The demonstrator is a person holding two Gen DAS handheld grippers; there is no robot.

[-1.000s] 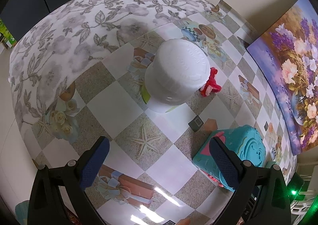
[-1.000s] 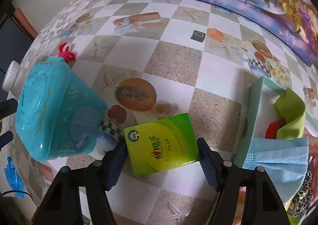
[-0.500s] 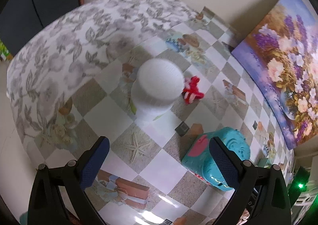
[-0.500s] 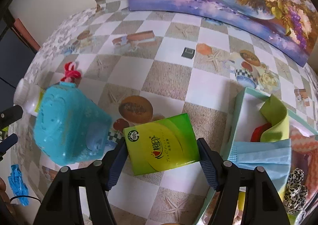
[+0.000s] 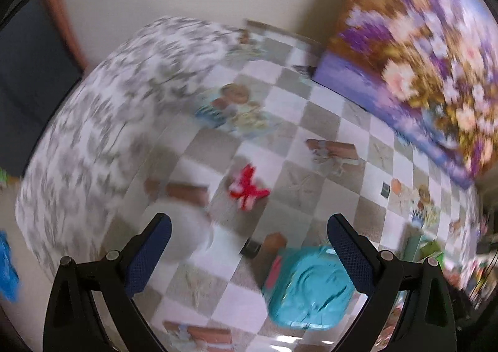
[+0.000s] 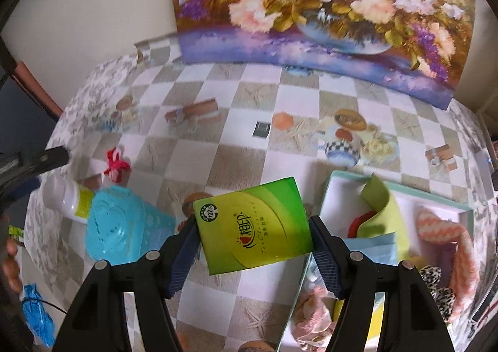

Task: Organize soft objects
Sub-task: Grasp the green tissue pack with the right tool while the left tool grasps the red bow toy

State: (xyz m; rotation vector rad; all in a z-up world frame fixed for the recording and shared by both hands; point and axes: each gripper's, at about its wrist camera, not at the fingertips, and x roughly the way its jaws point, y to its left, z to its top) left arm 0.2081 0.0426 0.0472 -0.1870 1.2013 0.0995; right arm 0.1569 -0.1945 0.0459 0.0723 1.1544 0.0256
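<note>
Between my right claw's point(image 6: 253, 243) blue pads sat the glossy green rectangular tissue pack point(image 6: 252, 227), clamped by its short ends and hanging above the checkered tablecloth point(image 6: 218, 165), just beside the pale teal tray point(image 6: 328, 193) of fabrics. Its long axis ran pad to pad, tilted up rightward, printed face toward me. I feared the slick wrapper could slide out. My left claw point(image 5: 249, 240) gaped empty.

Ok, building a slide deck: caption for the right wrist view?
Right gripper lifts a green tissue pack beside the tray of soft items.
</note>
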